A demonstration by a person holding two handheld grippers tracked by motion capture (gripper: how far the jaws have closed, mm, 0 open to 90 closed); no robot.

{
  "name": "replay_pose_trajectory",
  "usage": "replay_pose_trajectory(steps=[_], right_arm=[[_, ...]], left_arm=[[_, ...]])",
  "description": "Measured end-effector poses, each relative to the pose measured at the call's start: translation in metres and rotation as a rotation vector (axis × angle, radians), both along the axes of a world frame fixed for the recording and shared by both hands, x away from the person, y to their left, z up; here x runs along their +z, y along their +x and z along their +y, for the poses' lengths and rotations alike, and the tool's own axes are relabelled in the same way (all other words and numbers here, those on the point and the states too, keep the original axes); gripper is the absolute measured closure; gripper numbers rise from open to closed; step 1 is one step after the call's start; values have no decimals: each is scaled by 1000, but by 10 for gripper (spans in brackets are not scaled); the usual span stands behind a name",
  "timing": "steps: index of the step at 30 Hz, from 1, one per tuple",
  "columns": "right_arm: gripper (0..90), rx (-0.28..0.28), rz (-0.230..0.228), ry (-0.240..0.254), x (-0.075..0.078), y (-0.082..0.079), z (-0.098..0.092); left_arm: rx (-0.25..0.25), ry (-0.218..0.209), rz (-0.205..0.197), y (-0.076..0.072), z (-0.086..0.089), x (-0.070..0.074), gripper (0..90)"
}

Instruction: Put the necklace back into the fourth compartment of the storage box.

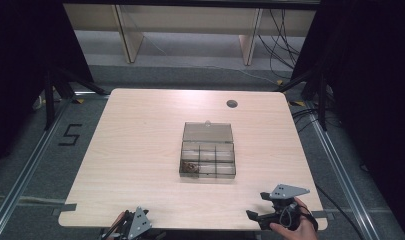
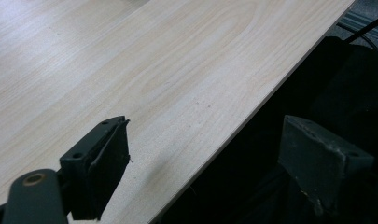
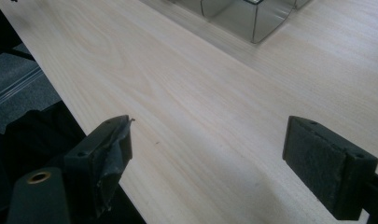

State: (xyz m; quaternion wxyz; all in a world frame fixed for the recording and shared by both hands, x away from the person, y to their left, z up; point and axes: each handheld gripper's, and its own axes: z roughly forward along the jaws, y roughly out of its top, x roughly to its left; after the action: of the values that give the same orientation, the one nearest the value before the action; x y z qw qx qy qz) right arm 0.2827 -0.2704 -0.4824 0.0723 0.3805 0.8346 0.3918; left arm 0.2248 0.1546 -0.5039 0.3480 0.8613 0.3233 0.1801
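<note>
Both grippers, left gripper (image 1: 132, 226) and right gripper (image 1: 262, 209), wait open at six o'clock; a hasty reach could knock the open compartment box (image 1: 208, 156) across the surface (image 1: 140, 150).

A single readable sign, the black digit "5" (image 1: 70, 135), is marked in dark tape on the grey floor (image 1: 30, 150) just off the bench's (image 1: 140, 150) left edge, beside the metal rail (image 1: 25, 172) there.
</note>
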Motion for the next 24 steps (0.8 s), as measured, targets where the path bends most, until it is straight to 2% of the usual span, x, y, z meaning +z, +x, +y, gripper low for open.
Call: replay_pose_trajectory(steps=[3,4,5,7,8,9,10,12,13,15,16,17,18,19,20,24], right_arm=[[164,37,-26,-1,-2,1,-1],[164,17,-17,-11,-2,-1,-2],[164,19,-11,4,-2,-2,-1],[164,21,-19,2,-3,-4,-1],[164,38,-23,-2,-4,-3,-2],[164,39,-24,-3,-4,-4,-2],[164,11,-8,1,-3,-7,-2],[164,31,-28,10,-5,-7,-4],[164,17,-33,-2,-4,-8,-5],[164,25,-30,6,-5,-9,-6],[164,14,-21,11,-6,-10,-6],[164,20,-33,9,-7,-10,-7],[164,22,-40,11,-7,-11,-7],[164,34,-15,22,-7,-11,-8],[164,32,-12,23,-7,-11,-8],[164,28,-39,8,-7,-13,-8]], left_arm=[[0,2,-1,0,0,0,156],[1,3,-1,0,0,0,156],[1,4,-1,0,0,0,156],[-11,20,-5,1,1,1,156],[-10,18,-3,1,1,1,156],[2,-3,3,0,0,-1,156],[0,0,3,0,0,-1,156],[4,4,10,0,0,0,156],[-10,19,-12,2,1,0,156],[-22,28,-24,3,2,1,156],[-20,25,-22,3,2,1,156],[-19,22,-24,3,2,1,156],[4,6,-4,2,1,-1,156],[-4,19,-4,3,3,0,156],[-5,17,-16,4,2,-1,156],[-14,28,-21,5,3,0,155]])
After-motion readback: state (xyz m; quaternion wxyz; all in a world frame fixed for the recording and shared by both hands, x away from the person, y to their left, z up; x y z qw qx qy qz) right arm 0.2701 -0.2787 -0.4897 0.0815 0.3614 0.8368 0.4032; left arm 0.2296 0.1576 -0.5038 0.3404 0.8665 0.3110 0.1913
